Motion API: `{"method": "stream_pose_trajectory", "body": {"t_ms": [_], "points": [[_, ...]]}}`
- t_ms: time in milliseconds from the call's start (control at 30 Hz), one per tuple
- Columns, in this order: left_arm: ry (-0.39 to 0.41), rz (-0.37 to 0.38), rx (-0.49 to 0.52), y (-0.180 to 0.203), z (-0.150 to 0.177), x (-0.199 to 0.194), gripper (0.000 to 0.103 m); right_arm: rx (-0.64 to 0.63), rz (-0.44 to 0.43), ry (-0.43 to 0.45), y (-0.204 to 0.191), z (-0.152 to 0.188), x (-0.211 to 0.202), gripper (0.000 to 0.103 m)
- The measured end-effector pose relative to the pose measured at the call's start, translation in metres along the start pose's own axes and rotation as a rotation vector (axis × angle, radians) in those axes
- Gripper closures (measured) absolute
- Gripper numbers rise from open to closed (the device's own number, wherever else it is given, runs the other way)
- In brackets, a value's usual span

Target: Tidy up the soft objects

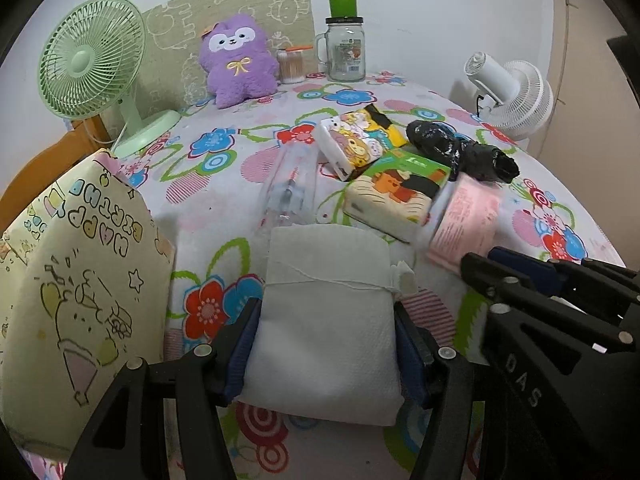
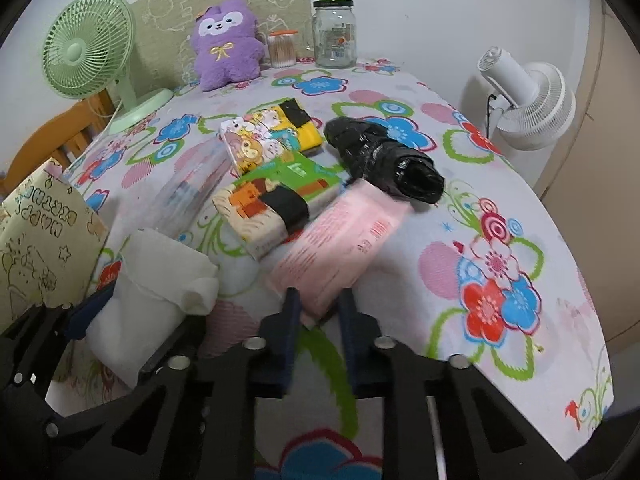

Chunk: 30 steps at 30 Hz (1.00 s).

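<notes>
Seen from the left wrist: the left gripper [image 1: 324, 344] angles down toward the flowered tablecloth [image 1: 224, 148], its two blue-padded fingers pressed against either side of a white folded tissue pack [image 1: 328, 320] tied round with thread. A yellow birthday gift bag [image 1: 76, 280] stands just beside it on the left. Beyond lie a clear plastic pack [image 1: 290, 184], two cartoon-printed tissue packs – one yellow [image 1: 362, 140], one green [image 1: 400, 196] – a pink tissue pack [image 1: 466, 220] and a black plastic roll [image 1: 460, 150]. The right gripper [image 1: 480, 260] enters from the lower right, its tips at the near edge of the pink pack.

Seen from the right wrist: the right gripper [image 2: 320, 308] also tilts downward, its fingers drawn narrow on the near corner of the pink tissue pack [image 2: 340, 240], which is motion-blurred, so whether it is lifted off the cloth is hard to tell. The pack lies against the green one [image 2: 276, 204], with the black roll [image 2: 384, 160] just behind. The white pack [image 2: 156, 292] sits at left – held in the left gripper [image 2: 96, 304]. A purple plush toy [image 2: 226, 42], a glass jar [image 2: 334, 36] and a green fan [image 2: 86, 46] line the back of the table.
</notes>
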<state>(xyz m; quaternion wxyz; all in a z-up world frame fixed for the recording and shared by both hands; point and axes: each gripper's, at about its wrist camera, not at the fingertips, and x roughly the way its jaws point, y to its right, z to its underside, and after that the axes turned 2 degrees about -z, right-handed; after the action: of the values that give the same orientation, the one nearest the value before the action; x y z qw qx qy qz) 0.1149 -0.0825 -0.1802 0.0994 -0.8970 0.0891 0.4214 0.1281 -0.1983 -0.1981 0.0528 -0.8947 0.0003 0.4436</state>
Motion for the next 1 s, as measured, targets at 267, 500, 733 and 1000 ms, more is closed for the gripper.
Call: {"method": "stream_pose_trajectory", "body": {"t_ms": [267, 500, 733, 1000], "points": [[-0.004, 0.016, -0.008, 0.006, 0.003, -0.004, 0.039, 0.022, 0.006, 0.007, 0.012, 0.007, -0.012, 0.086], [-0.006, 0.013, -0.017, 0.006, -0.002, -0.003, 0.039, 0.006, 0.027, 0.012, 0.01, 0.001, -0.013, 0.084], [-0.003, 0.0, -0.001, 0.005, -0.01, 0.0, 0.039, 0.024, 0.038, 0.025, 0.01, -0.009, -0.009, 0.043], [-0.002, 0.008, 0.007, 0.003, -0.019, 0.008, 0.039, 0.061, 0.082, -0.007, 0.011, -0.022, 0.009, 0.039]]}}
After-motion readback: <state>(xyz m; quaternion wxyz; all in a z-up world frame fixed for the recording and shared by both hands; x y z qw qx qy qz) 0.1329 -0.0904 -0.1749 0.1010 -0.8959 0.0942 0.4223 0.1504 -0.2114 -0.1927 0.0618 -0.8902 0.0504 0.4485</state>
